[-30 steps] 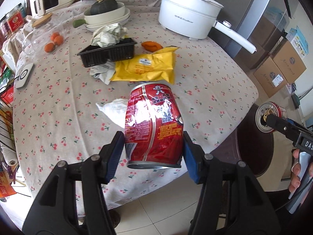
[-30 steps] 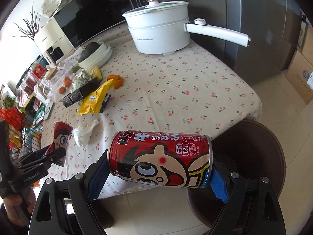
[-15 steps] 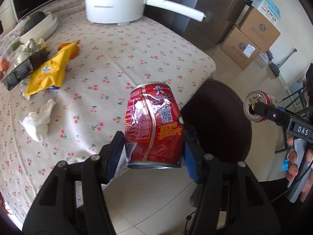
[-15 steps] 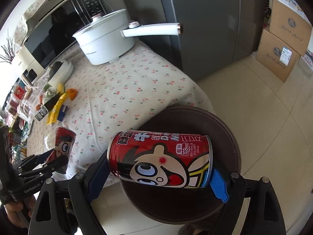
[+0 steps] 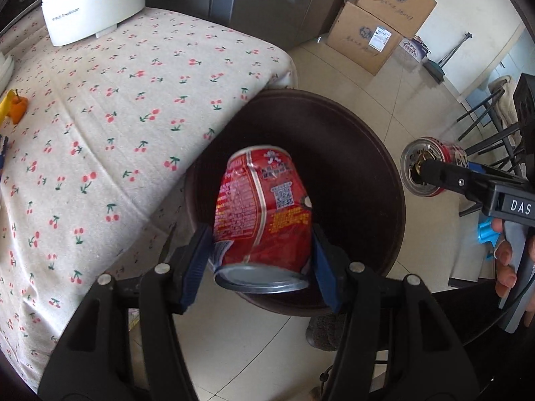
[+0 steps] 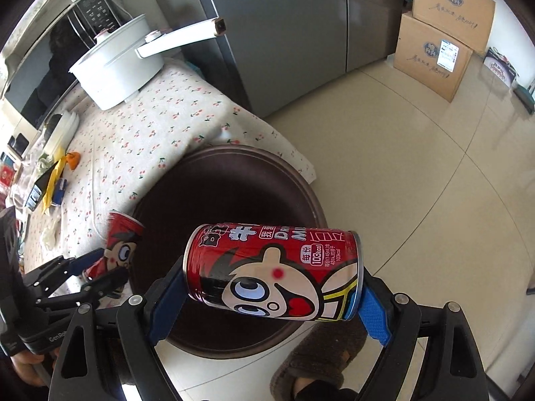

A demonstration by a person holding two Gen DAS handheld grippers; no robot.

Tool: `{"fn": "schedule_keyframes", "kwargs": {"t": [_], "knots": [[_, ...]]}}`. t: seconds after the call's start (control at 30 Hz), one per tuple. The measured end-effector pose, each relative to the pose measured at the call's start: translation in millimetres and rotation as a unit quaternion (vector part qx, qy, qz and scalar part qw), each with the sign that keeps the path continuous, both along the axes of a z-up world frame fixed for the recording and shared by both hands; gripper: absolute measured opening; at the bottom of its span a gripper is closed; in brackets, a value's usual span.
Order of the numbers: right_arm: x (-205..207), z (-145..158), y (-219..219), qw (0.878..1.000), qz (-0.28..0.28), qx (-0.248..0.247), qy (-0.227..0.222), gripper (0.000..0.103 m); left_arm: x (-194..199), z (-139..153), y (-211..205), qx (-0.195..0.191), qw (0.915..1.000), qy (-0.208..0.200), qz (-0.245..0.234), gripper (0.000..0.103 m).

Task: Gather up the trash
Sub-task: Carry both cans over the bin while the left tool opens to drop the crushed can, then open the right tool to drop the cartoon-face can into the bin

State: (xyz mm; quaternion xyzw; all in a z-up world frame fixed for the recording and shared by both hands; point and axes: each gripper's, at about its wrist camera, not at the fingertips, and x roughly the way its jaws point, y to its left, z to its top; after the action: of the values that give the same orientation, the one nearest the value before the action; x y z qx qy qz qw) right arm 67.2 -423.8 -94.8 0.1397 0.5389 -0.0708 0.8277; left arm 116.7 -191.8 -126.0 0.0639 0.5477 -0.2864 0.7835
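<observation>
Two hand-held grippers, each clamping a red can.
Left gripper (image 5: 260, 260) pinches a dented can (image 5: 264, 214); right gripper (image 6: 271, 304) holds another can (image 6: 274, 270) lengthwise, jaws wide, brown bin (image 6: 234, 180) beneath both.

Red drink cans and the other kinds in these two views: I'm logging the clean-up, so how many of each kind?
Red drink cans: 2, a dented can in the left gripper and a cartoon-face can in the right gripper.
Dark round bins: 1.
White electric pots: 1.
Cardboard boxes: 2.
Total: 6.
</observation>
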Motion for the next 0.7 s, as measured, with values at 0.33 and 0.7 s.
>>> {"fn": "schedule_keyframes", "kwargs": {"t": [0.33,0.7], "knots": [[4.5,-2.1,9.1,1.0,0.014,-0.002,0.008,0.09,4.3,27.4,36.2,0.022,0.9969,-0.059,0.047,0.085],[24.0,-10.9,42.0,0.998,0.048,-0.019,0.03,0.09,7.9,35.9,102.8,0.032,0.9897,-0.055,0.128,0.087]]}}
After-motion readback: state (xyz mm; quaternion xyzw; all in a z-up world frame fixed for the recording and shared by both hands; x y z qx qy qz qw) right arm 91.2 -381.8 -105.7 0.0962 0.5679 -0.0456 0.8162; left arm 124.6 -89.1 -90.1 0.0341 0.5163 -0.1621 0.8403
